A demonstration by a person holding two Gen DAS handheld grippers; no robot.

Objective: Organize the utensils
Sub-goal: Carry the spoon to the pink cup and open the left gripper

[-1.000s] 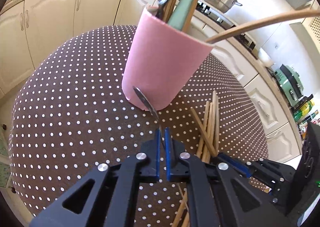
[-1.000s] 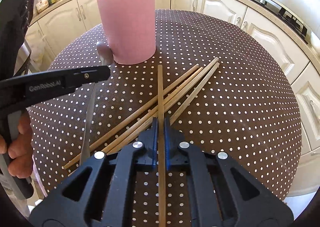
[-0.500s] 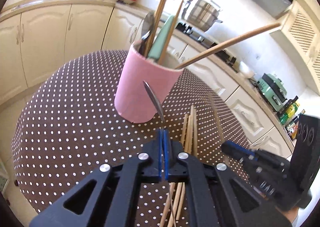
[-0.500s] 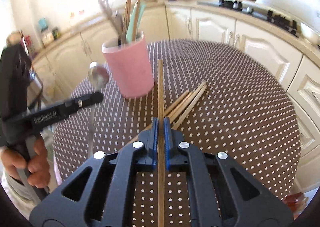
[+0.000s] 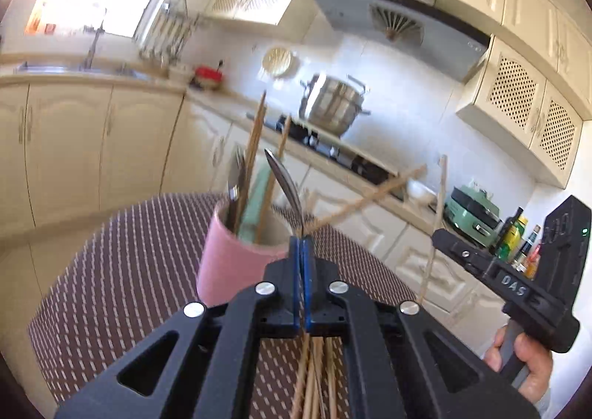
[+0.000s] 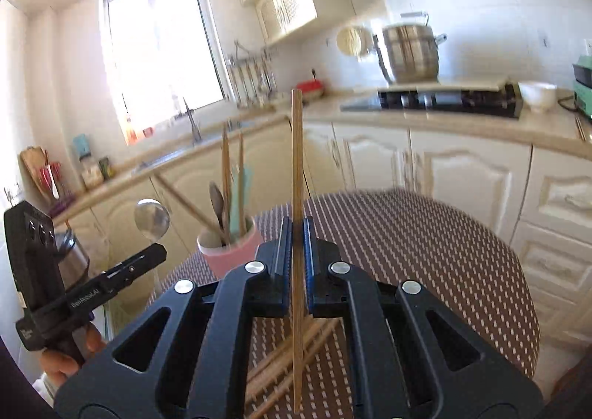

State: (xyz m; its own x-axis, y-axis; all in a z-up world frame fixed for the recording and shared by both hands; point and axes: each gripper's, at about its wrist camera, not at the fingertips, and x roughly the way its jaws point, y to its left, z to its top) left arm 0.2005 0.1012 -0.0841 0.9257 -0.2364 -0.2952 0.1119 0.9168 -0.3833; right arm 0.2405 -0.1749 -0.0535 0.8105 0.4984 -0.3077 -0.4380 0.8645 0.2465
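Note:
My left gripper (image 5: 301,245) is shut on a metal spoon (image 5: 284,180), held bowl-up in the air just in front of the pink utensil cup (image 5: 233,263). The cup holds chopsticks, a spoon and a green utensil. My right gripper (image 6: 296,230) is shut on a single wooden chopstick (image 6: 296,167), held upright above the table, to the right of the cup (image 6: 229,252). The spoon (image 6: 151,217) and left gripper (image 6: 148,260) show at the left of the right wrist view. Several loose chopsticks (image 6: 288,356) lie on the brown dotted tablecloth (image 6: 425,252) below.
Kitchen cabinets and a counter ring the round table (image 5: 122,252). A steel pot (image 6: 409,53) sits on the stove (image 6: 433,101) behind. A sink (image 6: 185,152) is at the back left. The right gripper (image 5: 444,237) with its chopstick shows at the right of the left wrist view.
Both grippers have lifted and tilted up from the table. The spoon and the chopstick rose off the cloth and now stand near upright in the air beside the cup.

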